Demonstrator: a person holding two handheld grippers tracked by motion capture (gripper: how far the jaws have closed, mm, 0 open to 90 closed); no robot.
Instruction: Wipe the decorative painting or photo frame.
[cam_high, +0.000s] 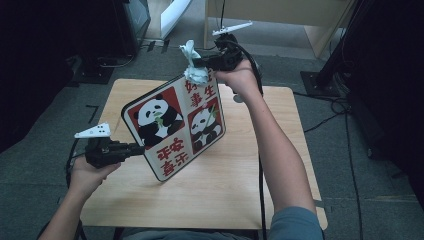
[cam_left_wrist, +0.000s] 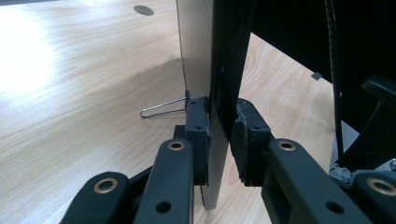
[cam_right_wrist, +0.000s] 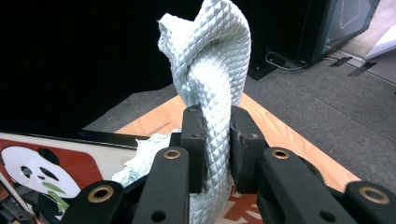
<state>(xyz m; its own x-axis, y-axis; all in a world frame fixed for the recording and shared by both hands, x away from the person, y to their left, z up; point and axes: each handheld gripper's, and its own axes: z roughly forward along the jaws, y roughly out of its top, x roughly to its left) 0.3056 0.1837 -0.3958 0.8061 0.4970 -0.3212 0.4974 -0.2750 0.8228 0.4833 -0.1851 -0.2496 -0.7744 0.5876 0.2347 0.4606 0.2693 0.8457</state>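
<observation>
A flat board printed with pandas and red Chinese characters (cam_high: 174, 125) is held tilted above the wooden table (cam_high: 240, 190). My left gripper (cam_high: 141, 148) is shut on its left edge; in the left gripper view the pads (cam_left_wrist: 198, 135) pinch the thin panel (cam_left_wrist: 215, 70), and a wire stand (cam_left_wrist: 163, 108) juts from its back. My right gripper (cam_high: 202, 64) is shut on a pale, waffle-textured cloth (cam_high: 193, 67) that rests against the board's upper corner. In the right gripper view the bunched cloth (cam_right_wrist: 212, 70) rises between the pads, above the panda board (cam_right_wrist: 51, 172).
Dark carpet surrounds the table. Black equipment (cam_high: 135, 20) and a light wooden cabinet (cam_high: 280, 15) stand beyond the far edge. Cables (cam_high: 345, 130) trail across the floor at the right. A round hole (cam_left_wrist: 143, 10) sits in the tabletop.
</observation>
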